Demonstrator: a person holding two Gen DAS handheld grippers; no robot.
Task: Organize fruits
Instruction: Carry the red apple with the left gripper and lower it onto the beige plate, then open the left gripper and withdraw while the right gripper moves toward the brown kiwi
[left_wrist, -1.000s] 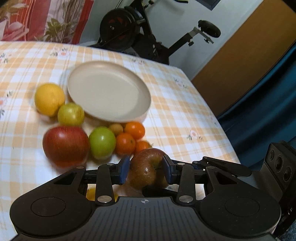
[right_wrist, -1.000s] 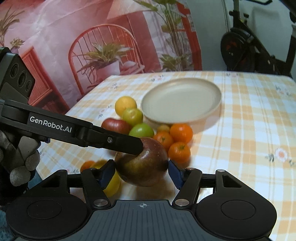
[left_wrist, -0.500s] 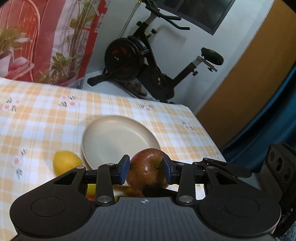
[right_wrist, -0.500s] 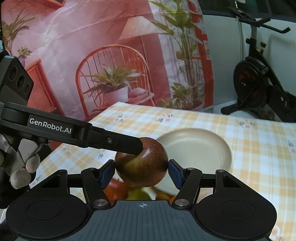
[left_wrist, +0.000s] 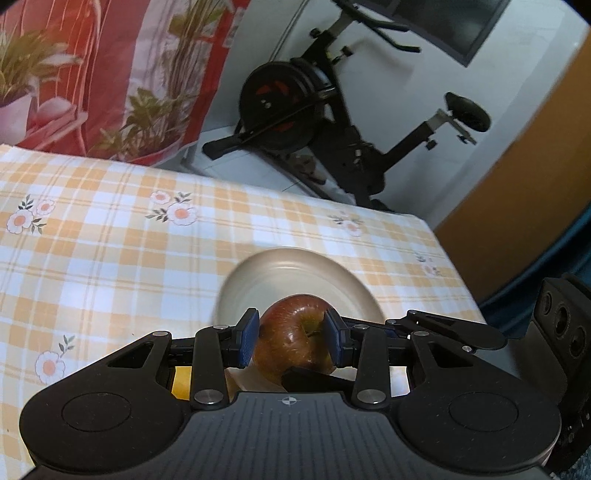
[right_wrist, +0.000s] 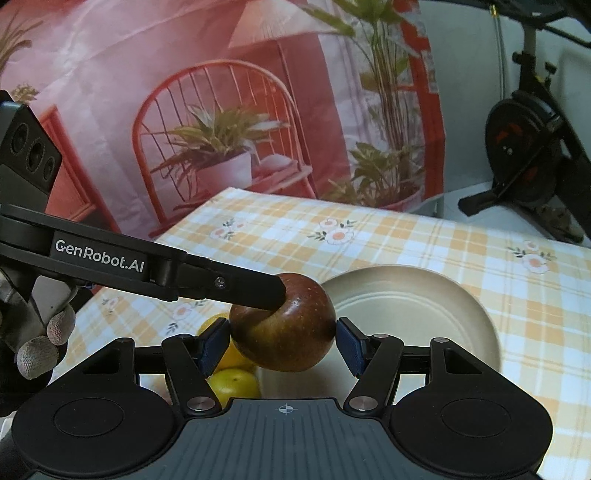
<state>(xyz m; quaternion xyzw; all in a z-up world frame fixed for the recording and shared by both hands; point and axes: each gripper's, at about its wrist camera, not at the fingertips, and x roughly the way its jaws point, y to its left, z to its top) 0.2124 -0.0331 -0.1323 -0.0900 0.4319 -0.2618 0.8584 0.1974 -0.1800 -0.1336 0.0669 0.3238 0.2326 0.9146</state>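
Observation:
A dark red apple (left_wrist: 295, 338) is held in the air above the near edge of the beige plate (left_wrist: 295, 273). My left gripper (left_wrist: 291, 338) is shut on the apple. My right gripper (right_wrist: 282, 343) is shut on the same apple (right_wrist: 291, 332) from its sides. The left gripper's finger (right_wrist: 229, 286) reaches in from the left onto the apple's top. The plate (right_wrist: 417, 306) lies on the checked tablecloth, empty. Two yellow fruits (right_wrist: 232, 382) show below the apple, mostly hidden by the right gripper.
The table (left_wrist: 110, 236) has an orange and white checked cloth with flowers. An exercise bike (left_wrist: 332, 122) stands beyond the far edge. A red printed curtain (right_wrist: 221, 110) hangs behind the table. A gloved hand (right_wrist: 40, 343) holds the left gripper.
Both grippers have lifted the apple from the fruit pile and carried it forward over the plate's near edge. The other fruits have dropped out of view below.

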